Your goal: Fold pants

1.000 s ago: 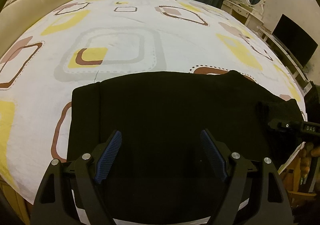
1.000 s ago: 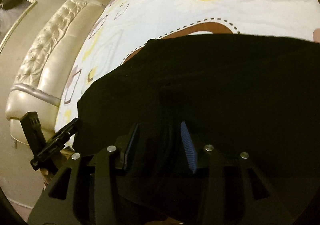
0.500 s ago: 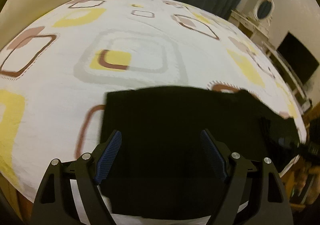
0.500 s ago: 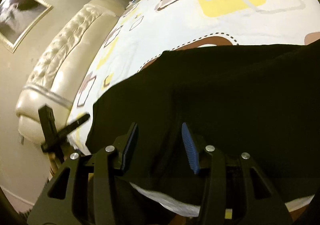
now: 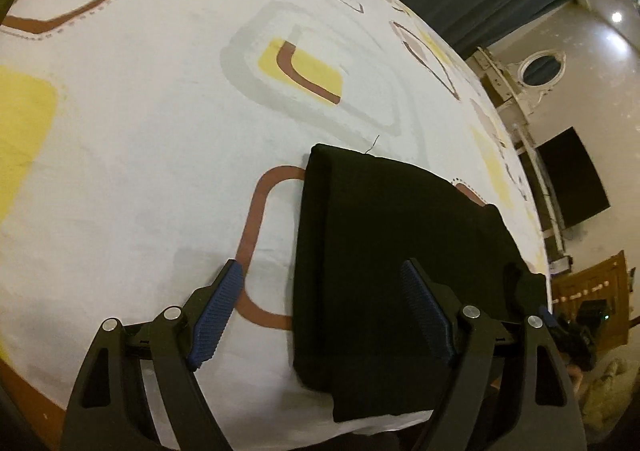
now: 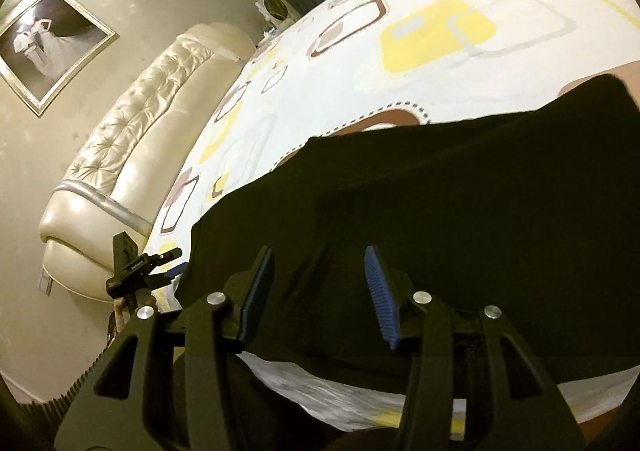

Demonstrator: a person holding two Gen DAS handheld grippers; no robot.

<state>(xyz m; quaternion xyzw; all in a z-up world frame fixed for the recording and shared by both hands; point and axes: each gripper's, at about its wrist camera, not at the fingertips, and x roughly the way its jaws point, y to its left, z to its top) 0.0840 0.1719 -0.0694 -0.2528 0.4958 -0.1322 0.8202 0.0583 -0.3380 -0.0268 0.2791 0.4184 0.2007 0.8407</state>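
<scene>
The black pants [image 5: 392, 271] lie folded flat at the bed's [image 5: 140, 139] near edge, both the left gripper [image 5: 324, 315] and the right gripper [image 6: 316, 287] hovering spread wide and empty above them, so folding looks nearly done, with only another fold or a smoothing left.

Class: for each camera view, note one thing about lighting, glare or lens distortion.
Left wrist view: fisheye bulges the patterned bed sheet into a dome; black pants show no fold detail. Right wrist view: warm light glares off the headboard; corners vignette dark.
</scene>
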